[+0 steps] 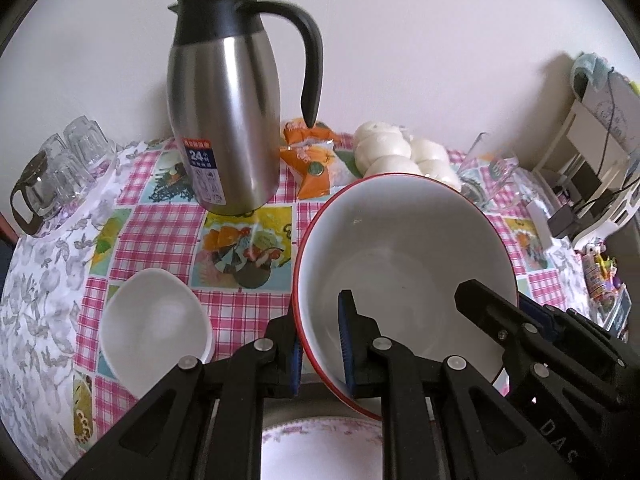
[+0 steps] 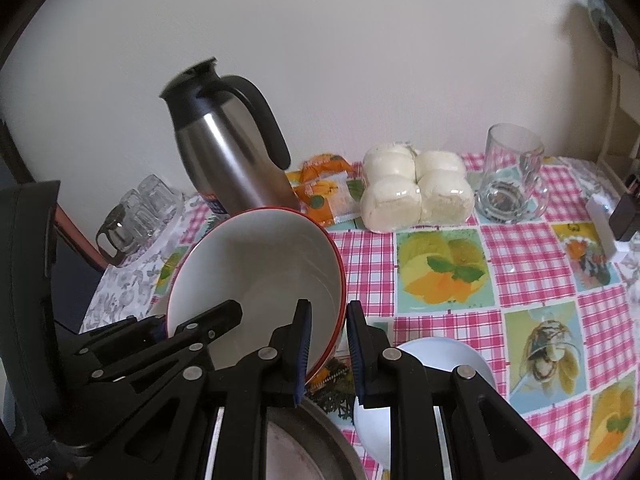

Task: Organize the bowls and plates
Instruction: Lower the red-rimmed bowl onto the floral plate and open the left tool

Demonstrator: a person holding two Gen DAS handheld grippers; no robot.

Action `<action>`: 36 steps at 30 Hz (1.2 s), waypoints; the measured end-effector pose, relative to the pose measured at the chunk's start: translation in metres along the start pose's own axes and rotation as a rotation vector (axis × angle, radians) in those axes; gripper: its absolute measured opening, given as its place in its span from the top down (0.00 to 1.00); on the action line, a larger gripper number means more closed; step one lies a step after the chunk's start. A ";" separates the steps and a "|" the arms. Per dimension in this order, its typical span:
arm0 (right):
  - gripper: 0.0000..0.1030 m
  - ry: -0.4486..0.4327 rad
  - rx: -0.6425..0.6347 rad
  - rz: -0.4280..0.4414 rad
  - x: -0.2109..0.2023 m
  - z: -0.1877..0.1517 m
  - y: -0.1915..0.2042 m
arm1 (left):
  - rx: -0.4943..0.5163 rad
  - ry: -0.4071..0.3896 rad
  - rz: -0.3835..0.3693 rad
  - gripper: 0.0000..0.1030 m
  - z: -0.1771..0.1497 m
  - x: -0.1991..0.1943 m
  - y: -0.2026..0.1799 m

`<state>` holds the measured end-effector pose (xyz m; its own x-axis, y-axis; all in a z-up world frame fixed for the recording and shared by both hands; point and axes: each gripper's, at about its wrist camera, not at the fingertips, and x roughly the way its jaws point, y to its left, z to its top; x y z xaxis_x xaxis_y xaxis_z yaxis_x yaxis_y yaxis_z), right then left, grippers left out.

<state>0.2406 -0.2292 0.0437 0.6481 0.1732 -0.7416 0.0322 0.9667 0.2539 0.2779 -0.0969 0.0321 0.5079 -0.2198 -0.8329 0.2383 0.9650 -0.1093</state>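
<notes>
In the left wrist view, the left gripper [image 1: 320,344] pinches the near-left rim of the red-rimmed bowl [image 1: 404,248], one blue pad outside the wall and one inside. The right gripper [image 1: 516,320] bites the same bowl's right rim. The bowl hangs tilted toward the camera, clear of the checked tablecloth [image 1: 168,216], in front of and right of the steel thermos jug [image 1: 226,120]. A small white bowl [image 1: 154,320] sits on the cloth left of the red-rimmed bowl, and a floral plate [image 1: 320,448] lies just below it.

In the right wrist view, the right gripper [image 2: 326,352] clamps the bowl's [image 2: 264,276] right rim between its pads, though the outer pad's contact is hard to judge. The left gripper [image 2: 168,328] holds the opposite rim. Another white bowl [image 2: 436,364] sits just right of the red-rimmed bowl.

Risks, as I judge them: both grips are thin rim pinches on glazed ceramic, so uneven lifting could twist the bowl free onto the plate. Swinging it back could knock the jug.
</notes>
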 end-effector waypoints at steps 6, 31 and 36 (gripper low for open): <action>0.80 -0.026 -0.014 0.008 -0.028 -0.001 0.010 | 0.001 -0.040 -0.009 0.84 -0.001 -0.029 0.003; 0.80 0.038 -0.074 -0.003 -0.068 -0.061 0.049 | -0.060 -0.015 -0.042 0.84 -0.063 -0.069 0.025; 0.80 0.059 -0.074 -0.004 -0.068 -0.074 0.052 | -0.068 0.007 -0.044 0.84 -0.073 -0.069 0.027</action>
<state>0.1423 -0.1766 0.0613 0.6024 0.1777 -0.7782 -0.0228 0.9783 0.2058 0.1888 -0.0454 0.0466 0.4920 -0.2617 -0.8303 0.2034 0.9619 -0.1826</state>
